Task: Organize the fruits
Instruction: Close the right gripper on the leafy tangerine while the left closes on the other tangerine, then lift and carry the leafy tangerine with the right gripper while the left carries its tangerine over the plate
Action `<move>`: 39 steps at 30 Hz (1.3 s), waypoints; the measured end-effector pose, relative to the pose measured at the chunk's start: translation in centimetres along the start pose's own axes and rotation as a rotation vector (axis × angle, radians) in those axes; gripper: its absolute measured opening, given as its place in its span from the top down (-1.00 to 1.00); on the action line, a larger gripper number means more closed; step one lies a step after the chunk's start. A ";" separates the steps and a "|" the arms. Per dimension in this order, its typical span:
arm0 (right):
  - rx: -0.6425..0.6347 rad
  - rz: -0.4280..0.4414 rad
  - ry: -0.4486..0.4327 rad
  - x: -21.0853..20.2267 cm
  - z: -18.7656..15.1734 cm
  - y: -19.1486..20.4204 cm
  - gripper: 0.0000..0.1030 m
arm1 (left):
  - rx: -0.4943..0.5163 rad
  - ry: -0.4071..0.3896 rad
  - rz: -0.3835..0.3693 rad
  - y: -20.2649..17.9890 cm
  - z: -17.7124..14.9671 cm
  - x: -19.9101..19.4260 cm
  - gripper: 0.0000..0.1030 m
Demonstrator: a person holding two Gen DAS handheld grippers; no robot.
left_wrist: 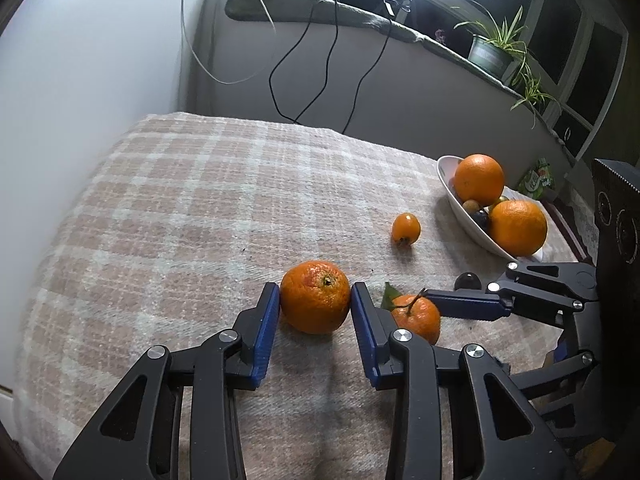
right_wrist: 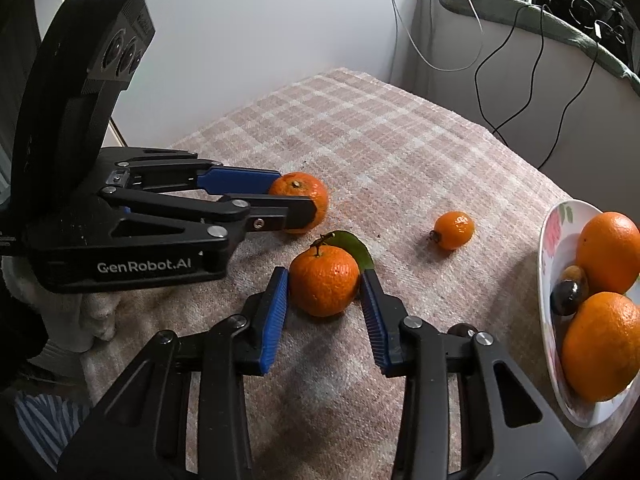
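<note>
Checked pink-and-cream blanket (left_wrist: 192, 208) covers the whole work surface, with a white wall behind it and dark cables hanging down the panel at the back; a ring light glares at twelve o'clock in the left wrist view, and a potted plant (left_wrist: 494, 46) sits on the ledge at two o'clock. Left gripper (left_wrist: 315, 300) has its blue pads pressed against both sides of a bare mandarin (left_wrist: 315, 297), stem scar facing up, fruit resting on the blanket; a snug, narrow grip. Right gripper (right_wrist: 325, 286) does the same with the leafy mandarin (right_wrist: 324, 282); pads touch its left and right flanks, its short stalk stands up, and a green leaf (right_wrist: 354, 246) pokes out behind at one o'clock. Both fruits sit on the cloth, just beside each other, the leafy one at four o'clock of the bare one in the left wrist view. Out at two o'clock of the leafy mandarin lies a small kumquat (right_wrist: 454, 230), alone on the blanket; a dark plum (left_wrist: 468, 281) lies near the right gripper's fingers. Over at three o'clock in the right wrist view, a white oval bowl (right_wrist: 550, 240) with a floral rim holds two big oranges (right_wrist: 610, 252) and a few small dark fruits between them.
</note>
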State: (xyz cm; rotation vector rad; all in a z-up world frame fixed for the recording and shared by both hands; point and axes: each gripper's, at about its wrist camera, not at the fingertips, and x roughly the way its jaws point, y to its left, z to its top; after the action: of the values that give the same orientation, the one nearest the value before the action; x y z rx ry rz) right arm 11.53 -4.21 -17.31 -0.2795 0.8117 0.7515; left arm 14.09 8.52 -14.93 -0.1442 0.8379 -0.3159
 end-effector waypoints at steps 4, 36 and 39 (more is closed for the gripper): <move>0.010 0.001 -0.023 -1.1 0.0 -0.1 0.26 | 0.000 -0.017 0.006 -0.2 -0.1 -0.8 0.33; 0.136 -0.118 -0.209 -12.3 -3.7 -6.0 0.26 | 0.123 -0.132 -0.032 -7.3 1.6 -4.0 0.32; 0.155 -0.131 -0.214 -12.9 -4.3 -7.0 0.26 | 0.135 -0.130 -0.036 -8.0 1.8 -3.7 0.33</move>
State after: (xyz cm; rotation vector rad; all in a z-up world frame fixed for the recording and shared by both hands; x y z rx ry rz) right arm 8.28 -17.70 -10.99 -0.1098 0.6376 0.5808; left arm 11.42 2.20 -9.12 -0.0530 0.6835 -0.3919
